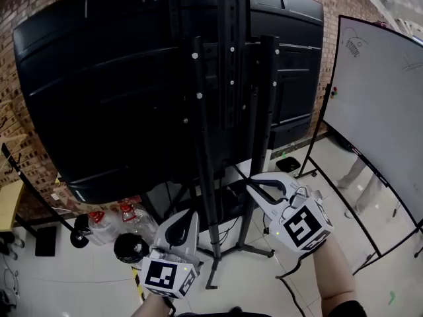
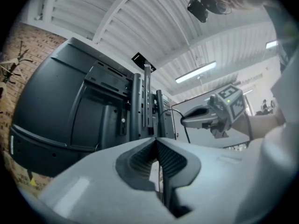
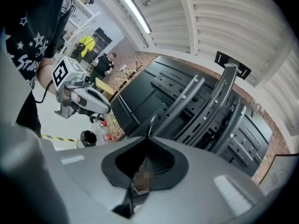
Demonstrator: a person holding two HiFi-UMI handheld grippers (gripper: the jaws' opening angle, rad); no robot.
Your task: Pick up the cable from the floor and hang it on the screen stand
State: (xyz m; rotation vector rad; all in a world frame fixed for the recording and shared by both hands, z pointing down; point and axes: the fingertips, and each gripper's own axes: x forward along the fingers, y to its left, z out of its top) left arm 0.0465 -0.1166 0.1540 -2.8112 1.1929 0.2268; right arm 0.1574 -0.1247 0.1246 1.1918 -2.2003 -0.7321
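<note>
Head view looks steeply down the back of a big black screen [image 1: 99, 78] bolted to the dark uprights of the screen stand [image 1: 205, 144], whose feet rest on the pale floor [image 1: 66, 289]. Both grippers are raised in front of the stand's lower part. The left gripper [image 1: 187, 215] is just left of the uprights and the right gripper [image 1: 256, 185] just to their right (neither touches the stand).

In the right gripper view the jaws are pressed together on the cable [image 3: 150, 122], a thin black strand that rises from the tips and curls over in front of the stand's rails. The head view shows more of that strand looping beside the right gripper's marker cube and trailing down past the forearm, so the cable is off the floor at the grip and not resting on the stand.

In the left gripper view the jaws meet at their tips, and a thin dark strand of cable shows in the slit just behind them.

A whiteboard [image 1: 377, 98] on a black frame stands to the right, and a brick wall [image 1: 26, 5] rises behind the screen.
</note>
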